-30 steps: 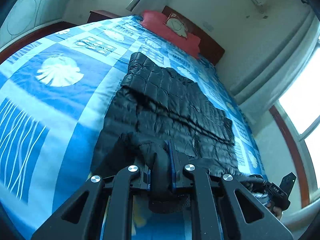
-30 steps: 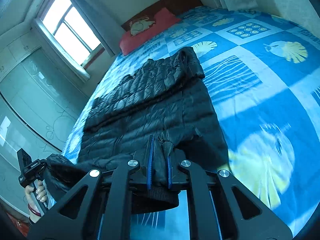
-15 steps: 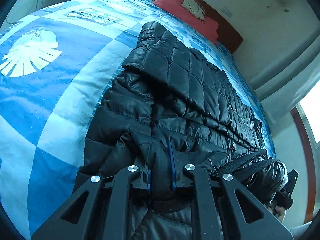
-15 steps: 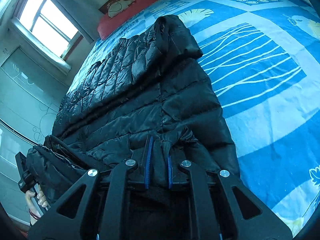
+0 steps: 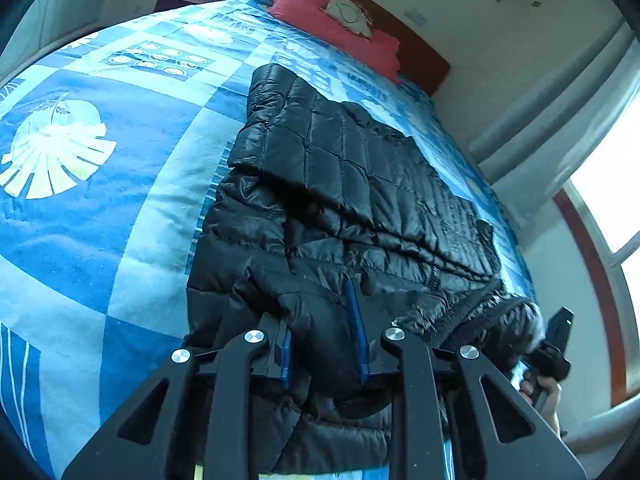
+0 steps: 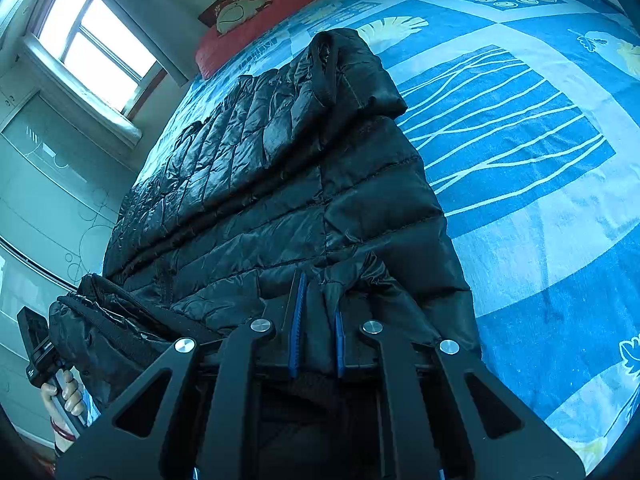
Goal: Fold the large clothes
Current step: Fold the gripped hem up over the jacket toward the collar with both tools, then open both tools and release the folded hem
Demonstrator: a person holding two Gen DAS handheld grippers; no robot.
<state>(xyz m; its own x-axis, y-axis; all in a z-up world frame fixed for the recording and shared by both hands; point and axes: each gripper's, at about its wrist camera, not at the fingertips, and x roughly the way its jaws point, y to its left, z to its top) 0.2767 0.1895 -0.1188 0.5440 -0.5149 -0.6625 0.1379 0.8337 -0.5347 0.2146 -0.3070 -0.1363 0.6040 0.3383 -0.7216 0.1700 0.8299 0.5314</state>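
Observation:
A black quilted puffer jacket (image 5: 360,200) lies lengthways on the bed, its near edge folded up onto its body. My left gripper (image 5: 320,336) sits low on that near edge. Its jaws are opening: a bulge of jacket fabric still lies between them, but the right blue pad's face shows bare. In the right wrist view the jacket (image 6: 260,200) fills the middle, and my right gripper (image 6: 318,320) is shut on a pinch of its folded edge. Each view shows the other gripper at the jacket's far corner, the right gripper (image 5: 554,344) and the left gripper (image 6: 36,344), both in a hand.
A blue patterned bedspread (image 5: 100,220) covers the bed, with wide room beside the jacket (image 6: 540,160). A red pillow (image 5: 340,28) and a dark headboard are at the far end. A window (image 6: 96,40) and glass wardrobe doors (image 6: 40,200) line one side.
Both grippers came down and forward, laying the jacket's near edge onto its body. The left jaws have spread apart; the right jaws stayed pinched on the fabric.

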